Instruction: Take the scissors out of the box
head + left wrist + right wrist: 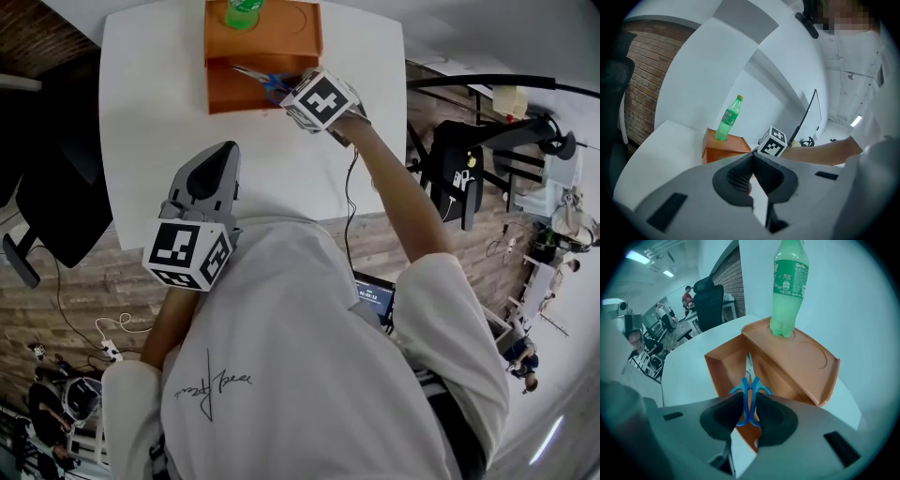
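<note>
An orange box [262, 42] stands at the far side of the white table [150, 112], its drawer pulled open toward me. The scissors [255, 74] have blue handles; their blades point into the drawer. My right gripper [281, 89] reaches down at the drawer's front. In the right gripper view the gripper [749, 401] is shut on the blue handles of the scissors [749, 383], which hang over the open box [797, 366]. My left gripper [223, 155] hovers near the table's front edge; its jaws [752, 157] meet at the tips with nothing held.
A green plastic bottle [242, 11] stands upright on the box lid [788, 287]. A black chair [47, 187] is left of the table, another chair [459, 178] to the right. A cable [349, 202] hangs over the front edge near a laptop [375, 298].
</note>
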{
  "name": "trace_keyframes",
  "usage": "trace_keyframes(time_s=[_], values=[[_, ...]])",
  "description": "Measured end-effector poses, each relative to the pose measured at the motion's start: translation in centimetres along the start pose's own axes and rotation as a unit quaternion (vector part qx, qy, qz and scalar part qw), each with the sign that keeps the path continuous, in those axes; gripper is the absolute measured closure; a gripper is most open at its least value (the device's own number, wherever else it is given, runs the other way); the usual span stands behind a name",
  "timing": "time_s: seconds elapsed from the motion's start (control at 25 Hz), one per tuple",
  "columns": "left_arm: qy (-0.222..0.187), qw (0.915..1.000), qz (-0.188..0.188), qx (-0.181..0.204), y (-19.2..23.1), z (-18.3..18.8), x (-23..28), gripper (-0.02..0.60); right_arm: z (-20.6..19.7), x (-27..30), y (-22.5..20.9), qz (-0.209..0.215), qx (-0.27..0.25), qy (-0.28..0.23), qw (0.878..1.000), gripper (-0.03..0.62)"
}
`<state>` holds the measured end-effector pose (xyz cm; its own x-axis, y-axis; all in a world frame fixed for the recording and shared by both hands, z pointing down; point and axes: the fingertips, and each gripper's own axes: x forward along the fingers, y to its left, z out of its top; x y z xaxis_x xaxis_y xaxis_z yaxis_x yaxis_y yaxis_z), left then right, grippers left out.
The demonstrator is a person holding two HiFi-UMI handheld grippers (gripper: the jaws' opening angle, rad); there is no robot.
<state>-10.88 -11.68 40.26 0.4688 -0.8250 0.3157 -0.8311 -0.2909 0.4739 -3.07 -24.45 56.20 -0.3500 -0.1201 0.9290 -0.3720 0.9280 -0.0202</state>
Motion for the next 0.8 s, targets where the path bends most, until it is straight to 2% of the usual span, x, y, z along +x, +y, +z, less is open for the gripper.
trace_keyframes(time_s=[0.8], values=[[0.002,0.9998,0.016,0.013,0.1,0.1,-0.8,0.574,-0.1,-2.7,1.7,-0.002,0.041,-0.067,0.997,0.497]])
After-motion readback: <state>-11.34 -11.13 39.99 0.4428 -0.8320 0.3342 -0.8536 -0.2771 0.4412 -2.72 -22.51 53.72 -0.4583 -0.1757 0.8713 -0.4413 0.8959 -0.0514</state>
